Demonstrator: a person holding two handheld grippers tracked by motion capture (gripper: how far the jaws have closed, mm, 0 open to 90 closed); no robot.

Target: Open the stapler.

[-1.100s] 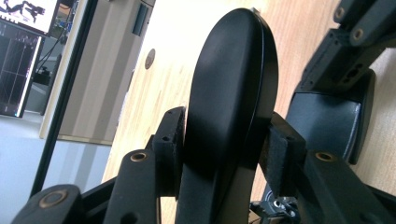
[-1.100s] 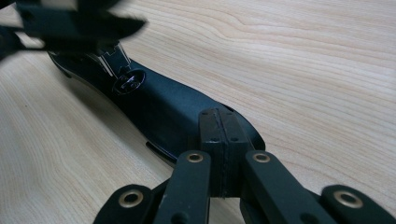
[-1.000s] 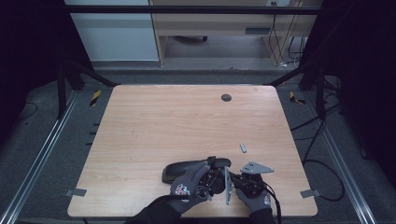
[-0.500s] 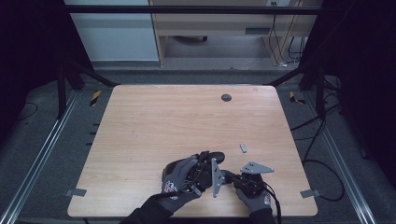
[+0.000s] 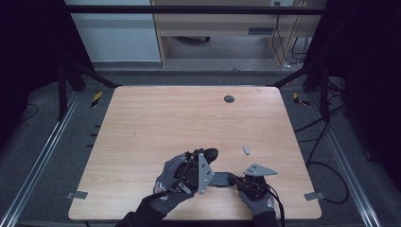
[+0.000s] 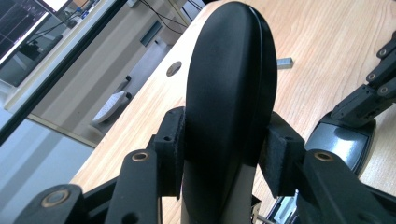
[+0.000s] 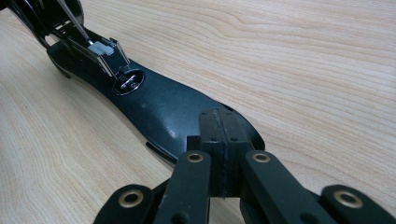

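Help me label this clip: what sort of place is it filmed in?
Probably a lab or workshop recording station: a bare light wooden table inside a dark metal frame, black cables trailing over the grey floor, and a computer screen nearby.

I work over a light wooden table (image 5: 156, 118) with rounded corners, and I see 1 round dark grommet (image 5: 229, 99) set near its far edge. Grey carpet (image 5: 42, 142) lies around it, with metal rails (image 5: 40, 156) along both sides. Beyond the table stands a pale wooden desk (image 5: 213, 23) beside a white panel (image 5: 113, 33). Cables (image 5: 326, 142) trail at the right, where it is dark.
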